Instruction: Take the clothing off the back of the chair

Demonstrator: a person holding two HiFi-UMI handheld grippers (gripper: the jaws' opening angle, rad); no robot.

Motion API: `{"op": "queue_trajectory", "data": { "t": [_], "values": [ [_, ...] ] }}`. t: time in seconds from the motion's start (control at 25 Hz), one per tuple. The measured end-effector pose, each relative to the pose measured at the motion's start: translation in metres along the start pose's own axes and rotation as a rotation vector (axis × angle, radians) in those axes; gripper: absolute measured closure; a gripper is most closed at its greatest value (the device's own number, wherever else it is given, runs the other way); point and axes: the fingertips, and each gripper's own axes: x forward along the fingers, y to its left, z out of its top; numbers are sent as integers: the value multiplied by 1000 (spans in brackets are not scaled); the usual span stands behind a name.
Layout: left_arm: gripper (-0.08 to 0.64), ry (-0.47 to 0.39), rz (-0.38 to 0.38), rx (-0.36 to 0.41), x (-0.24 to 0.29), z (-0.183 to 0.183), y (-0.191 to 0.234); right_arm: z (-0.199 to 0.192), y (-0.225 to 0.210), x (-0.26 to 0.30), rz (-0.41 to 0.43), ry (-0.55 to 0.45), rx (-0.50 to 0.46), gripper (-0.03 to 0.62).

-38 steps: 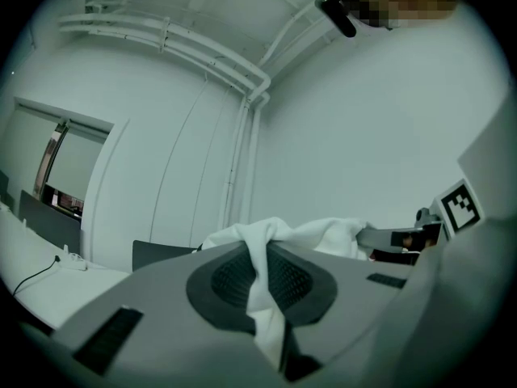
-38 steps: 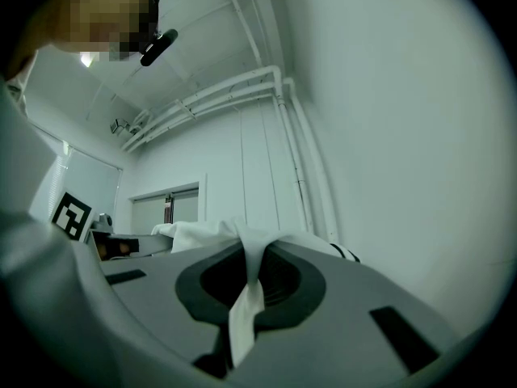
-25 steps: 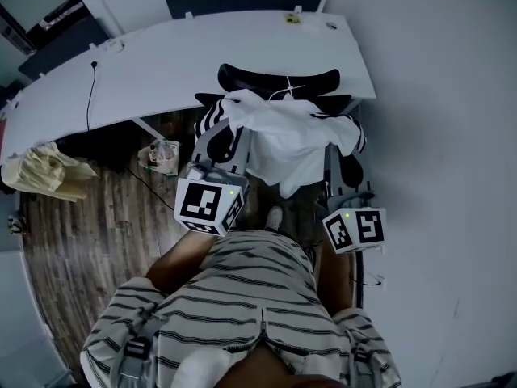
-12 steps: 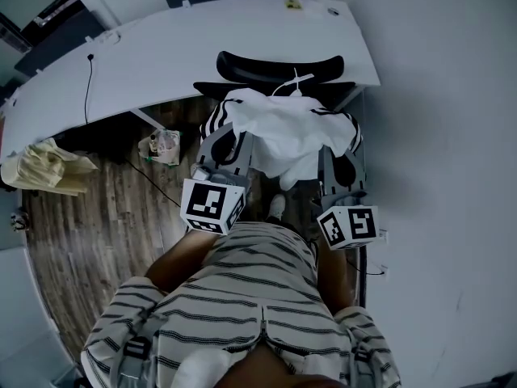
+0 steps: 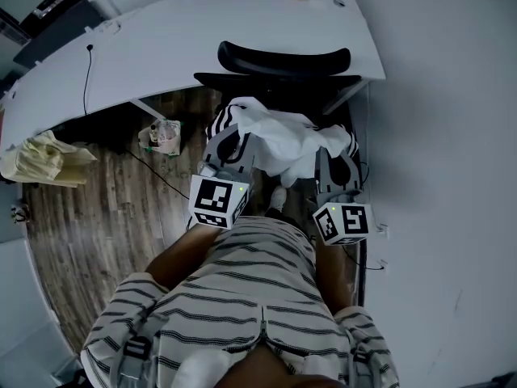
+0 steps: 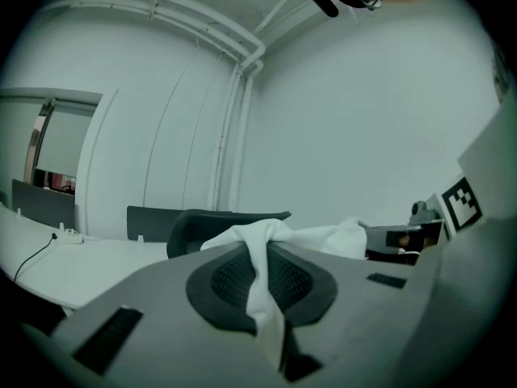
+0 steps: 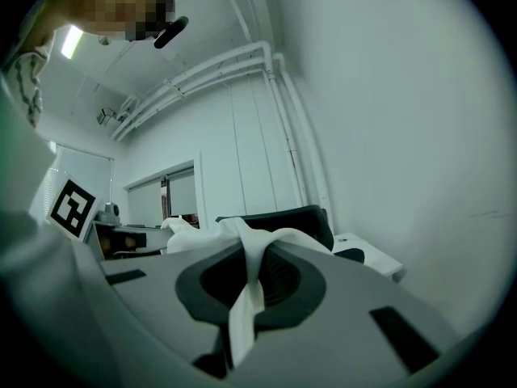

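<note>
A white garment with dark striped trim [image 5: 283,140] hangs between my two grippers, in front of the black office chair [image 5: 283,59]. It is off the chair's backrest. My left gripper [image 5: 228,140] is shut on the left part of the white cloth [image 6: 266,289], which is pinched between its pads. My right gripper [image 5: 338,158] is shut on the right part of the cloth [image 7: 246,297]. The chair's backrest [image 6: 218,221] shows beyond the cloth in both gripper views.
A long white desk [image 5: 161,55] curves behind the chair, with a black cable [image 5: 87,79] on it. A yellowish bag [image 5: 40,160] and a small bin [image 5: 161,136] sit on the wooden floor at left. A white wall [image 5: 436,176] stands close on the right.
Both grippers have sunk and drawn toward the person with the garment, which now hangs lower and more bunched, farther from the chair's backrest.
</note>
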Motion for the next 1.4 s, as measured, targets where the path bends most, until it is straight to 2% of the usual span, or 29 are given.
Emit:
{"op": "queue_trajectory", "data": {
  "t": [0.6,1.4],
  "values": [
    [528,17,15,28,6,-39,4,-41,-7,7,-41,22,-77,568],
    [528,39,36,51,3,-62,-1,-64,-6,13,-26,57,-73,568]
  ]
}}
